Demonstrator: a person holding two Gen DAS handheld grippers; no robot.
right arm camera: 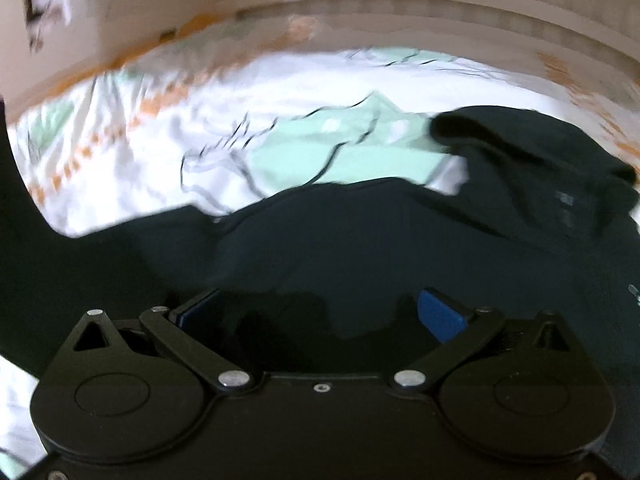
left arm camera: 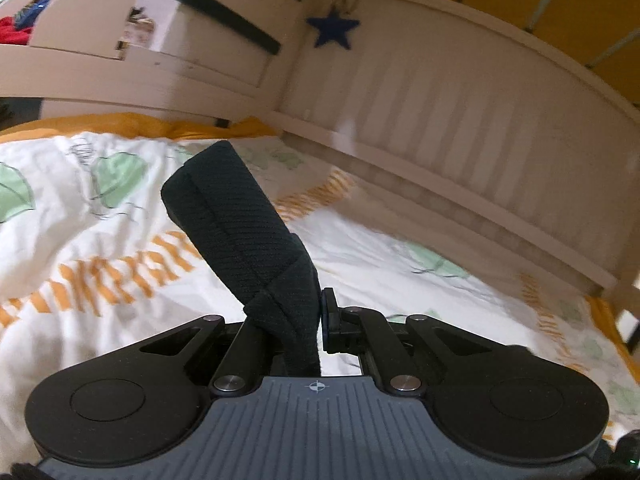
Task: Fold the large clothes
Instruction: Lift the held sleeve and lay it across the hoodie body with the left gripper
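Bedsheet (left arm camera: 360, 248) patterned white, green, orange; cream slatted headboard (left arm camera: 460, 120) behind.

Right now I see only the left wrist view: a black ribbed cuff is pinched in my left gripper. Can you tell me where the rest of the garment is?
Observer: The black garment lies spread on the bed cover, directly under the right gripper.
Operator: Is the right gripper holding it?
Observer: No. Its jaws stand wide apart over the cloth, and I cannot tell whether they touch it.
Operator: Is the cloth flat?
Observer: Not fully. One part, perhaps a sleeve, is bunched at the far right.
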